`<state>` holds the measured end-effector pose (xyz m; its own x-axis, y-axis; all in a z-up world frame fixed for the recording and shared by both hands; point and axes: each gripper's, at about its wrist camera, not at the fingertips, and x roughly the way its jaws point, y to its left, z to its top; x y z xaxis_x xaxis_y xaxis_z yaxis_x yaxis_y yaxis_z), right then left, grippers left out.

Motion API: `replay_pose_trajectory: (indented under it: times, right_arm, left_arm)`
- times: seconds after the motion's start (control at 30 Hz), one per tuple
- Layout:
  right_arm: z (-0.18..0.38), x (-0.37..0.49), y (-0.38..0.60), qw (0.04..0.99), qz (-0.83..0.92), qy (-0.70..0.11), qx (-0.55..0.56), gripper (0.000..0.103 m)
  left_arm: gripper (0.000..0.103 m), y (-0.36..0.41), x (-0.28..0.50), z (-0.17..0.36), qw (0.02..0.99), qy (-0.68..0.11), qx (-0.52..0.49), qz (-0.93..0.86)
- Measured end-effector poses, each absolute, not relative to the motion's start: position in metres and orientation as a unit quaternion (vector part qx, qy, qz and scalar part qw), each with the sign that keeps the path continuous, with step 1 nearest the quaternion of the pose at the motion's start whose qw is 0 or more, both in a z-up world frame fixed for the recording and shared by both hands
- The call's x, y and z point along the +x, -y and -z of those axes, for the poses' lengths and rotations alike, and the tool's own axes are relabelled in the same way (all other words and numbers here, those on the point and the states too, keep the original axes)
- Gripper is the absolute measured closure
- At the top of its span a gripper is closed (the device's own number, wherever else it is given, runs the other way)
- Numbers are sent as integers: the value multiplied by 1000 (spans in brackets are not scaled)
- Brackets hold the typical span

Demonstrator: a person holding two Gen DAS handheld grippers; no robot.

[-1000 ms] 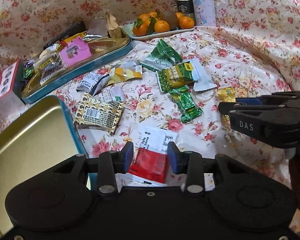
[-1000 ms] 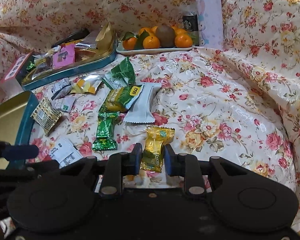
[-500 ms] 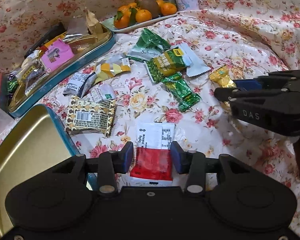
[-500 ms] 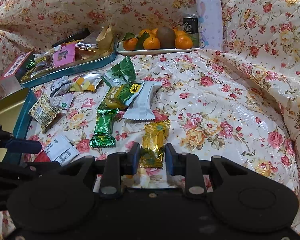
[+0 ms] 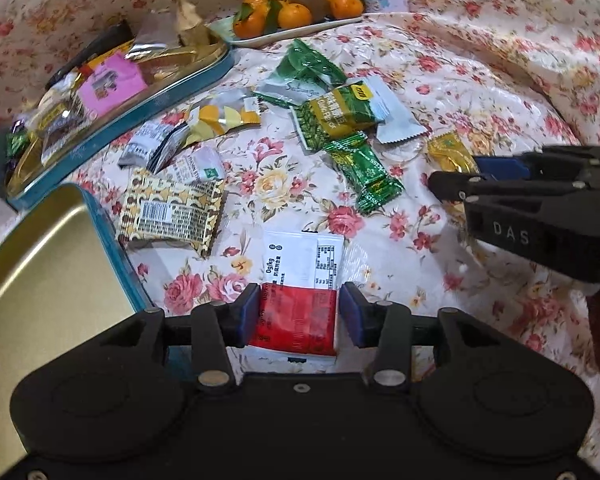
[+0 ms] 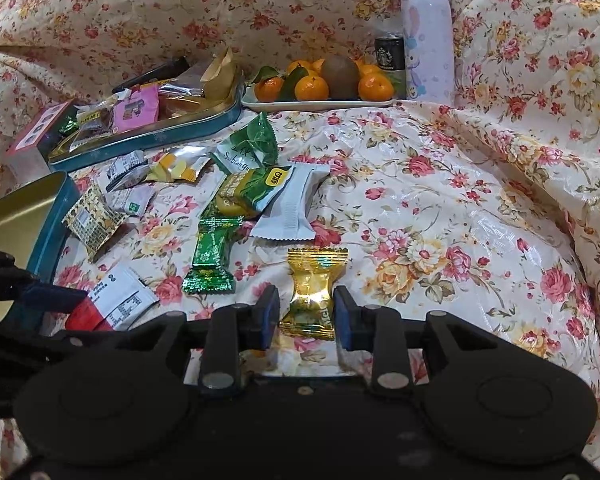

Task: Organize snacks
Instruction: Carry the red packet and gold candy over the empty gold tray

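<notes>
Two blue-sided tins: one gold-lined and open, one piled with snacks. About ten loose snack packets lie on the floral cloth, among them one gold candy, one green foil candy and one red-and-white sachet. One fruit plate, one purple bottle, one dark can.

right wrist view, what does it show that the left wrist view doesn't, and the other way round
Only the right wrist view shows the whole lilac bottle upright behind the fruit plate, and the gold candy lying between the right claw fingers.

Only the left wrist view shows the red and white packet framed by the open left claw, and much of the empty gold tin.

Both show the green candy, the patterned brown packet and the filled teal tin.
</notes>
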<state>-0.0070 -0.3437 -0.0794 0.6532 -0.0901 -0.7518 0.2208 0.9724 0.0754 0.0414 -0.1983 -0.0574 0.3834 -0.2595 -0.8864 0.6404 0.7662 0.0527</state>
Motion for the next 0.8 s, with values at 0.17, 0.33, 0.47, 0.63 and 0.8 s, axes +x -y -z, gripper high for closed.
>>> replay_pose_trajectory:
  times: [0.17,0.33,0.47,0.63,0.8]
  right_arm:
    - [80,-8,345,907,81,-404,83,70]
    - [80,-8,344,908,84,-403,77,75]
    - [77,-8,347,907,90,-403,82,80]
    - [68,-16,344,911,102,-394,71,80]
    - [52,-33,335,916,95,-383,72,80]
  left_arm:
    - [57,195,43,58,818,-490,156,258]
    - [61,199,31,58,835,-472,154,236]
    - [61,197,28,56,843,-473,136,217]
    - [61,188,21,49,843,-482,99,217]
    - [61,182,2,41,848,-473,93,220]
